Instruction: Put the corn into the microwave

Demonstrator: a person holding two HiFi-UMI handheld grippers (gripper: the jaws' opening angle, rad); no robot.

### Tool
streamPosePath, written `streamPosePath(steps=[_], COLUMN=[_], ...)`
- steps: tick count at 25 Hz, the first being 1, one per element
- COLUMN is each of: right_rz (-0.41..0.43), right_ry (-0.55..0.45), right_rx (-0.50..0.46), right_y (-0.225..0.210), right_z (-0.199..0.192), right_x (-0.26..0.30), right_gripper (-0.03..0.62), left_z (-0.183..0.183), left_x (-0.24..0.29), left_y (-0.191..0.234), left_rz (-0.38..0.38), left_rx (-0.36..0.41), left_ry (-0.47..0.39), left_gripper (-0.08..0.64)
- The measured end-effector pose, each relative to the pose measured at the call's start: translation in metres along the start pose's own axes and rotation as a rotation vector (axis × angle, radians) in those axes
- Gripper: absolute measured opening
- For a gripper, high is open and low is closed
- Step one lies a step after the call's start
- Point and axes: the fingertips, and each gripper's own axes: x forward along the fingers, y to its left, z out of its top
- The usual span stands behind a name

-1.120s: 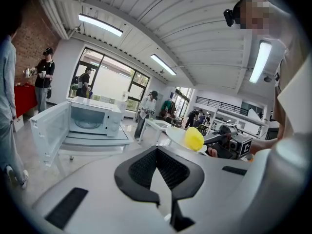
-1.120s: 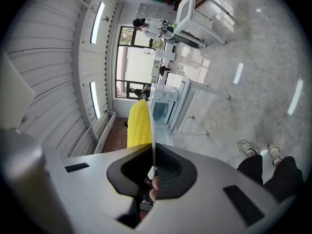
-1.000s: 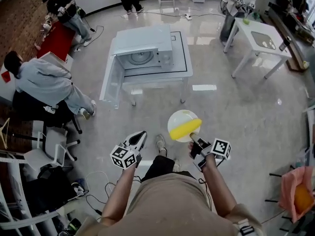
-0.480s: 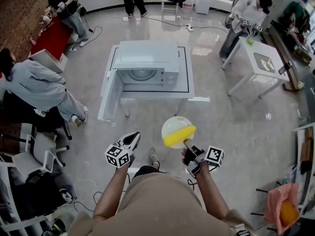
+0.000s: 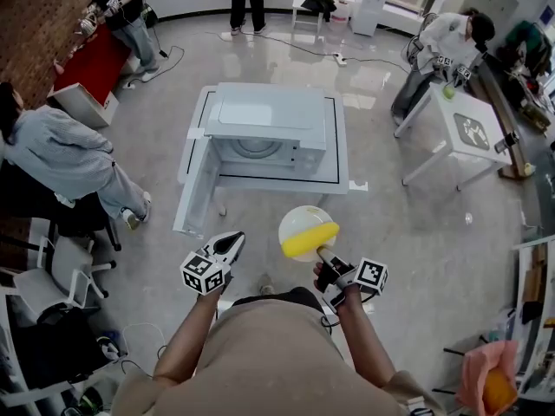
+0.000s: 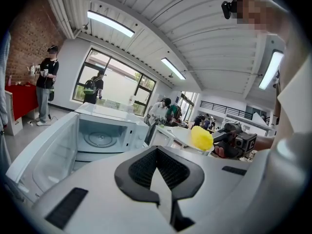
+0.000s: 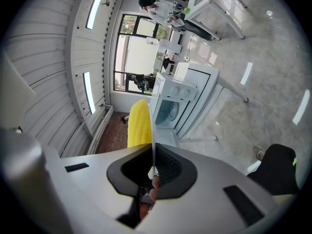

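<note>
Corn [image 5: 312,241] lies on a plate [image 5: 297,218] pinched by the right tongs [image 5: 322,256].

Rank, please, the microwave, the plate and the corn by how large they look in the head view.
1. microwave: largest, though it is farthest from the camera.
2. plate: clearly smaller, even though it is nearer the camera.
3. corn: smallest; it lies on the plate and covers only part of it.

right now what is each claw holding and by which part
The right claw is shut on the near rim of the white plate, with the corn lying on it. The left claw holds nothing.
</note>
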Motion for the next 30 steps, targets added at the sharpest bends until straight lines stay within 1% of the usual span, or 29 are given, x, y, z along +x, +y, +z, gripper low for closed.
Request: streamPosePath(steps=[3,6,10,14,16,18,21,24,30], right_rz=[0.006,0.002,0.006,-0.008,-0.009,-0.007,0.003,0.01,0.017], right_ry=[0.018,0.052,0.099,0.167,0.197,0.226,0.27,0.302,0.354], right_rx=[-0.004,-0.013,-0.013,-0.06,-0.056,-0.049,-0.073,-0.075,-0.094], right_y=[0.004,0.007,0.013,0.017,0.023,0.028,0.034,0.039,0.032], right_z=[0.01,0.014,0.027,0.046,0.055,0.063,0.079,0.094,0.121], right_x=[0.024,0.038,0.058,0.069,0.076,0.079,0.078,0.077,0.08], right_gripper=[0.017,0.017,0.017,0.017,0.017,0.017,0.017,0.017,0.017], left_z=[0.005,0.006,0.012,0.019,0.025,0.03,0.045,0.055,0.064], left_x=[0.009,0.011,0.021,0.031,0.037,0.042,0.053,0.063,0.08], left_y=[0.012,0.015,0.03,0.034,0.036,0.034,0.026,0.019,0.003], left_rz=[0.002,0.014,0.06,0.112,0.136,0.158,0.186,0.212,0.251], left_rx=[0.008,-0.014,-0.032,-0.065,-0.073,-0.081,-0.082,-0.087,-0.086], left_ry=[0.002,-0.002,-0.022,-0.044,-0.046,-0.051,-0.072,-0.089,-0.12], left_gripper=[0.005,0.005,0.005,0.005,0.005,0.005,0.005,0.005,0.005])
